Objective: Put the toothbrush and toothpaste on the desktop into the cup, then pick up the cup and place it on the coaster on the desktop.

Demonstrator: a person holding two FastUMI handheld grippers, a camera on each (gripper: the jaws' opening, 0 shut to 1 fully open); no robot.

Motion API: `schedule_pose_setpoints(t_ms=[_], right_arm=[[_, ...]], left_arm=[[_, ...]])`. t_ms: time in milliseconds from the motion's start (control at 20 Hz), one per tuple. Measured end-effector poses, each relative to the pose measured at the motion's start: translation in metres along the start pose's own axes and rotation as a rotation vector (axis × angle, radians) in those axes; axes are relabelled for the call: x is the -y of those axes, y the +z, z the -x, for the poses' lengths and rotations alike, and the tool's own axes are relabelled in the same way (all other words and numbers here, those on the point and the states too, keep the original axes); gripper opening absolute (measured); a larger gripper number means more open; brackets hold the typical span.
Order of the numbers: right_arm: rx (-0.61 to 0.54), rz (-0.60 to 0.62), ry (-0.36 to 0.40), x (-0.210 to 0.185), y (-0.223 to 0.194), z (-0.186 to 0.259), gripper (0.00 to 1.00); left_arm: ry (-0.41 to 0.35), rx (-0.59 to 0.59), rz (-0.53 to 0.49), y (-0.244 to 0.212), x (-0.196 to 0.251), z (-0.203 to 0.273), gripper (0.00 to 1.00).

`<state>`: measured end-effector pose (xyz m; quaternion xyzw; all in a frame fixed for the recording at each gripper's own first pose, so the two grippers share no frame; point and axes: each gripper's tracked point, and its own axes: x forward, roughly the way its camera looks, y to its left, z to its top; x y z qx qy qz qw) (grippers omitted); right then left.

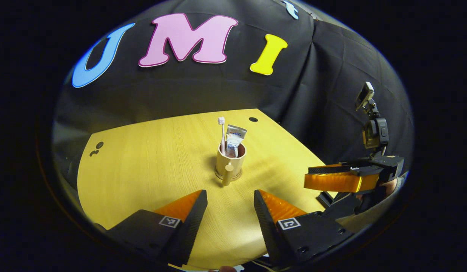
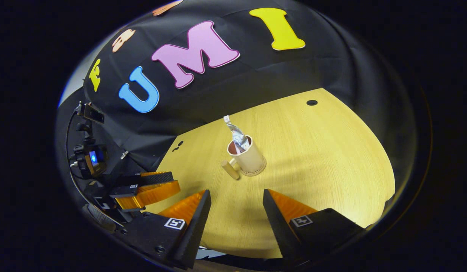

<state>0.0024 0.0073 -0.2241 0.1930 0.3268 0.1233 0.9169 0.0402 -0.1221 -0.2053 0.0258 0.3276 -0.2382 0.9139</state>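
Where black cloth walls close in the booth, a pale wood tabletop [image 1: 150, 158] spreads under both tongs. Ahead of the left tongs [image 1: 230, 202], spread wide and empty: cup [image 1: 230, 163] on its coaster [image 1: 228, 177], holding toothbrush [image 1: 221, 130] and toothpaste [image 1: 234, 140], handle toward the tongs. Right tongs [image 2: 236, 204], likewise wide and empty, well short of the cup.

I'm working in a recording booth, not a lived-in room. Black cloth [image 1: 203, 90] hangs as the wall and wraps the corner, creased and draped. In front of it I see one light wooden desk [image 1: 150, 158] with cable holes [image 1: 253, 119] in its top, lit hard from above.
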Motion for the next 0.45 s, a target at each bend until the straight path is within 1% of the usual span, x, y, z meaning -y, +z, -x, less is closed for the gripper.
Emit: schedule_pose_setpoints(t_ms=[250,350,450], right_arm=[[0.006,0.080,-0.005,-0.023,-0.002,0.000,0.86],[-0.004,0.091,-0.002,-0.031,-0.007,-0.002,0.90],[-0.009,0.108,-0.001,-0.039,-0.010,-0.003,0.92]], left_arm=[[-0.011,0.057,0.020,0.000,0.004,0.021,0.80],[-0.023,0.073,0.038,-0.002,0.007,0.026,0.81],[-0.015,0.086,0.055,-0.004,0.003,0.031,0.82]])
